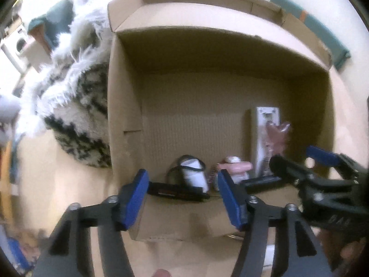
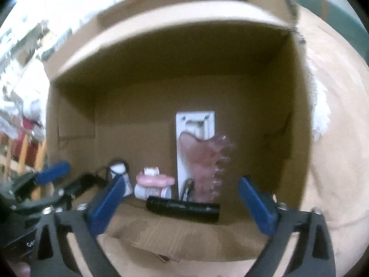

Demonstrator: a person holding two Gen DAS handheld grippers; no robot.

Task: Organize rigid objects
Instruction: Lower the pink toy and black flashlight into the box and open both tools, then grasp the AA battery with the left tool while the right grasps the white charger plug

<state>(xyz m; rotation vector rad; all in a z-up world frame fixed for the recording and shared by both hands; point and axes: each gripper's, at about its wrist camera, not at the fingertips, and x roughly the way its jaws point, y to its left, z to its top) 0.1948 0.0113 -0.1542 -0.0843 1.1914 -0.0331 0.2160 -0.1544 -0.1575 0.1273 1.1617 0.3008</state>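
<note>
Right gripper: black cylinder fully shown

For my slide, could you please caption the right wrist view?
Open right gripper above a cardboard box holding a black flashlight, pink comb and white package.

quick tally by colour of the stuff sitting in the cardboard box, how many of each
black: 2, one stick-shaped thing under the left gripper, one tube under the right gripper
white: 3, a wrapped container, a flat card, a bottle
pink: 2, a translucent comb-like piece, a piece on the bottle
total: 7

Both wrist views: down into box
</note>
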